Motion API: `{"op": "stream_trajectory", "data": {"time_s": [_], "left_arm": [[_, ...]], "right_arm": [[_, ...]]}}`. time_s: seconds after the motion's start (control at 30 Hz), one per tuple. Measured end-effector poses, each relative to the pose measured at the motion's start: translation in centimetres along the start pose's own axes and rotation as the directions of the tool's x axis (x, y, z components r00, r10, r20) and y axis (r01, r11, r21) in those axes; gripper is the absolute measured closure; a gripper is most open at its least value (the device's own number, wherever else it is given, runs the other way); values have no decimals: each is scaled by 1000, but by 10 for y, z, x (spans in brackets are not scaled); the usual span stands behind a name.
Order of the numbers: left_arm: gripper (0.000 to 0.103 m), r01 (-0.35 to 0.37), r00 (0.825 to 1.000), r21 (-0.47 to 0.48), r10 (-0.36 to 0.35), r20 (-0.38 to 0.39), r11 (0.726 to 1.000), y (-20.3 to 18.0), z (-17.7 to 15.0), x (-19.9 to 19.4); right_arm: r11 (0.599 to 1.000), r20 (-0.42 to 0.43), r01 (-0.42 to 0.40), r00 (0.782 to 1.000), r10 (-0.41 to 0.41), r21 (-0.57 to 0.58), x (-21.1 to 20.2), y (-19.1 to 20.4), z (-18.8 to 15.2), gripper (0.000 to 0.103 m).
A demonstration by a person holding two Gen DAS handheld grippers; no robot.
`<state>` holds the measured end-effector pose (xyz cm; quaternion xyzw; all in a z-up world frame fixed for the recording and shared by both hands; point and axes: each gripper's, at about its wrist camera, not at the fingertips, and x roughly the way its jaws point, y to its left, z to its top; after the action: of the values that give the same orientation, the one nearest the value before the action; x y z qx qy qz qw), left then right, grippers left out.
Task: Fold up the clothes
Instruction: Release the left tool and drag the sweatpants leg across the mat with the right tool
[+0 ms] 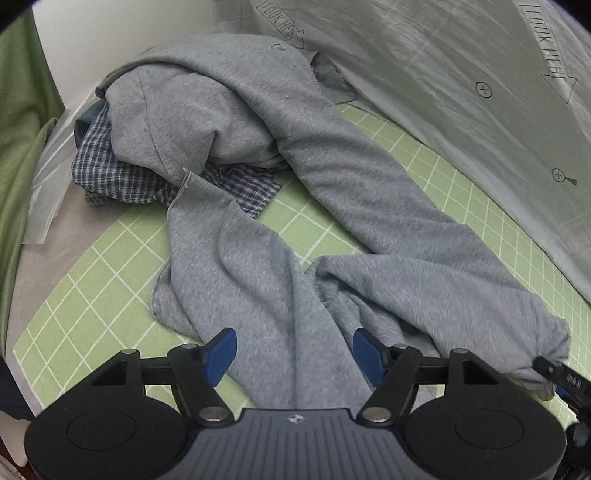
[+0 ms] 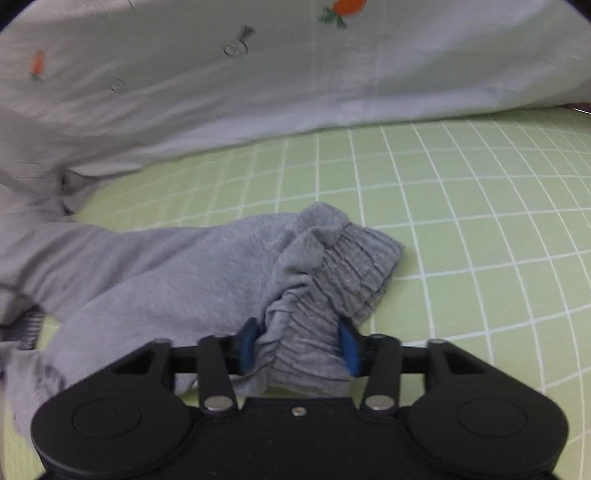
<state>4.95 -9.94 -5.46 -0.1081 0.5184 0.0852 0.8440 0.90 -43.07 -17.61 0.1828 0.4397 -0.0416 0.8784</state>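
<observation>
On the pale green mat ruled with a white grid (image 1: pixel 110 295), the long grey fleece garment (image 1: pixel 258 277) lay crumpled, its bulk heaped at the far end over a blue-and-white checked cloth (image 1: pixel 122 173) and two long limbs of it trailing toward me across the squares. My left gripper (image 1: pixel 295 354) hung over the nearer limb with its blue-padded fingers (image 1: pixel 221 354) spread apart; the fleece ran between them, but neither pad pressed on it. At the right edge of that view the far limb ended in a gathered cuff, where a dark tip of my other tool showed.

In my right hand's view, the right gripper (image 2: pixel 299 347) had its blue pads (image 2: pixel 246 345) drawn in on both sides of the ribbed grey cuff (image 2: pixel 332 295), and the gathered knit bulged out between and above them, so I read it as clamped on that cuff. The cuff end lay on the mat just beyond my fingertips.

Behind the mat rose a pale grey-white printed sheet (image 1: pixel 443 92). In the left view it bore arrow outlines lettered "LOOK HERE" (image 1: pixel 280 22), twice over, with small magnifying-glass drawings. In the right view the same sheet (image 2: pixel 258 81) showed orange carrots with green tops (image 2: pixel 343 9). Crinkled clear plastic (image 1: pixel 48 177) and a green cloth (image 1: pixel 18 129) lay at the left margin.
</observation>
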Motion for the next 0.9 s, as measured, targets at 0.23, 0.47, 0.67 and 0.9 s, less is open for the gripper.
{"op": "stream_trajectory", "data": {"time_s": [0.23, 0.47, 0.67, 0.9], "left_arm": [[33, 17, 999, 28, -17, 29, 999, -33, -37, -30], [33, 37, 999, 48, -37, 14, 998, -69, -78, -40], [32, 38, 998, 35, -36, -46, 999, -97, -93, -20], [24, -13, 997, 18, 15, -77, 1000, -105, -94, -2]], "right_arm": [[977, 187, 212, 960, -209, 2, -78, -85, -17, 78], [857, 232, 501, 825, -515, 121, -141, -206, -22, 80], [817, 193, 545, 795, -575, 187, -171, -262, -41, 46], [833, 233, 457, 813, -533, 312, -178, -267, -38, 14]]}}
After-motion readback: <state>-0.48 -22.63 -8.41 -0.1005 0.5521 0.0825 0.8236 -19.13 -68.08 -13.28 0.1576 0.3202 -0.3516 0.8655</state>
